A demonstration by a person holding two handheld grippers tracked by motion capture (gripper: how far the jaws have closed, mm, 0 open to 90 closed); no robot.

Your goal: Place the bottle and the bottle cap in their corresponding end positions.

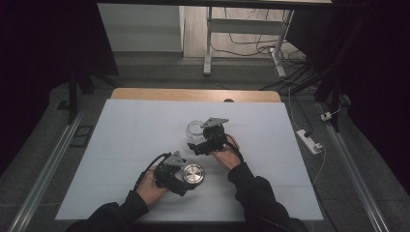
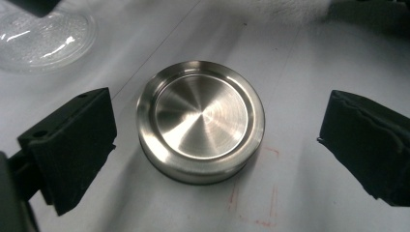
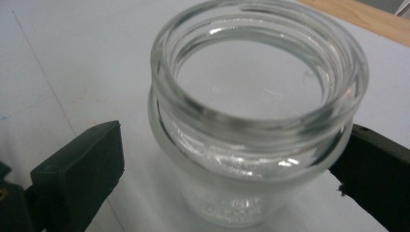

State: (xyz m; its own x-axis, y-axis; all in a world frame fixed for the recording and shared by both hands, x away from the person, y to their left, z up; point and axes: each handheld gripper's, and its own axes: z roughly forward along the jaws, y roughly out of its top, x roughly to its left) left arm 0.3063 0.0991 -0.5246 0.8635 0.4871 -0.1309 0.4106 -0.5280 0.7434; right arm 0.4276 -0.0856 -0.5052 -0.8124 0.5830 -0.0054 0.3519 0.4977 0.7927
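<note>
A round brushed-steel lid (image 2: 200,121) lies flat on the white table cover, near the front in the high view (image 1: 194,172). My left gripper (image 2: 215,121) is open, one jaw on each side of the lid with a gap at both; in the high view it (image 1: 186,176) comes in from the lid's left. An empty clear glass jar (image 3: 256,159) stands upright with its mouth open, at mid-table (image 1: 195,129). My right gripper (image 3: 232,145) is open around it: the left jaw stands clear and the right jaw sits at the glass wall. From above, that gripper (image 1: 199,140) is just right of the jar.
The white cover (image 1: 130,130) spans the table, with a wooden strip (image 1: 193,94) at the far edge. Faint red marks (image 2: 256,203) lie on the cover beside the lid. A power strip (image 1: 309,141) and cables lie on the floor to the right.
</note>
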